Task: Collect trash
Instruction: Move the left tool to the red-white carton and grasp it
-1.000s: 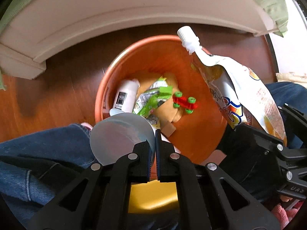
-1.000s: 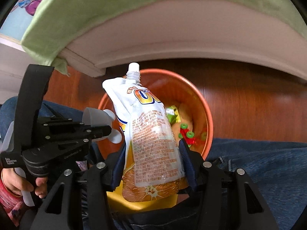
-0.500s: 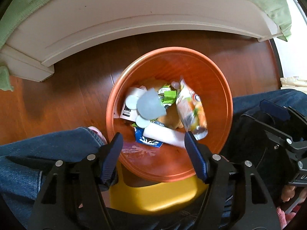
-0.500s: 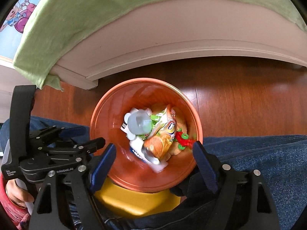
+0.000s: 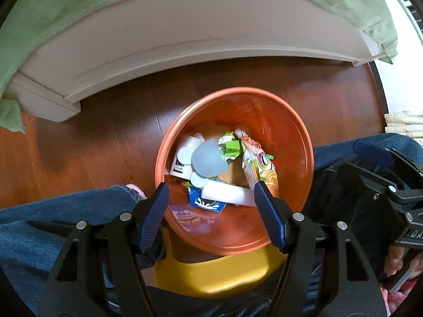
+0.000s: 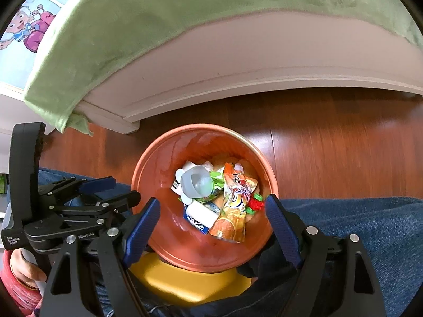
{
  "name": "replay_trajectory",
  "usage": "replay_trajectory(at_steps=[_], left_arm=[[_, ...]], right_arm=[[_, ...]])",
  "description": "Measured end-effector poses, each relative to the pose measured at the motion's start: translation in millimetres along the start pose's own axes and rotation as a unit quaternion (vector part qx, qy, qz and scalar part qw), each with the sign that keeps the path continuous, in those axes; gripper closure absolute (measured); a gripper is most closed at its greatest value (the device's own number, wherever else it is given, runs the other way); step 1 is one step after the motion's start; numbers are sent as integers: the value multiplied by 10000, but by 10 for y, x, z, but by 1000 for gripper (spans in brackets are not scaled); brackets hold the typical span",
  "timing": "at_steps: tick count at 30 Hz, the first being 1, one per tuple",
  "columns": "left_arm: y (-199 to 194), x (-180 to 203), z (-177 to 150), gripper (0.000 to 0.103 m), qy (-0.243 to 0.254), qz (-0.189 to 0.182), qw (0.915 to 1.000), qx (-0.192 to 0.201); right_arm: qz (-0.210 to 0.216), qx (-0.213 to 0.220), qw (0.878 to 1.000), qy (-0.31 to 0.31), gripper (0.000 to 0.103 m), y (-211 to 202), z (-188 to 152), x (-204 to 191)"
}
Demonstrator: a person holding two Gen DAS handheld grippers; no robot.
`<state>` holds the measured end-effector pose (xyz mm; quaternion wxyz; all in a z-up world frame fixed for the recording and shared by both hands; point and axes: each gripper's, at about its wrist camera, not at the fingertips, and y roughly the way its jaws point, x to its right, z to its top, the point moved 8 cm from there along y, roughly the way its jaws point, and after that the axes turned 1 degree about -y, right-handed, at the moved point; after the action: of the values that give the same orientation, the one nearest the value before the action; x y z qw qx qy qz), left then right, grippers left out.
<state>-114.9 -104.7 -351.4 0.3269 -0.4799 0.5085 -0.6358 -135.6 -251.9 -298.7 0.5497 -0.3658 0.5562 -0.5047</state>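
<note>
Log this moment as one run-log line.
left gripper: open, empty | right gripper: open, empty | juice pouch: in orange bin | grey cup: in bin

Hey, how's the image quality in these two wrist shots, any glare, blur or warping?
Left wrist view: strong fisheye bowing of the white bed frame, overexposed window glare at the upper right, sheen inside the orange bin. Right wrist view: the same bowing, slight smear on the wood floor at right, trash reasonably sharp.

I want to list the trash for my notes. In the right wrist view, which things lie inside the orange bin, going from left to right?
Grey plastic cup → green wrapper → orange juice pouch → red and green toy, all within the orange bin.
</note>
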Motion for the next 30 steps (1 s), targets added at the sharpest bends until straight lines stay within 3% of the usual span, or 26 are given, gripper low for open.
replay_trajectory(at_steps=[9,16,21,26,30], left_arm=[[-634,76,402,38,247,107,9959,861],[-1552,5,1037,26,416,53,9769,2097],[-2174,-111,1733,20,321,-124,9571,2877],[-2463,-137,2636,20,65,-518,9449,3231],[-2484,-145,3450,20,-268,-590,9396,3361]], right_arm=[[29,522,9986,-120,23,-343,369,-84],[0,1175,9929,-202,21,-758,711,-79],[61,1412,9897,-249,21,-899,833,-56],[39,1597,9867,-293,21,-963,908,-72],[48,1779,9837,-240,21,-1018,959,-46]])
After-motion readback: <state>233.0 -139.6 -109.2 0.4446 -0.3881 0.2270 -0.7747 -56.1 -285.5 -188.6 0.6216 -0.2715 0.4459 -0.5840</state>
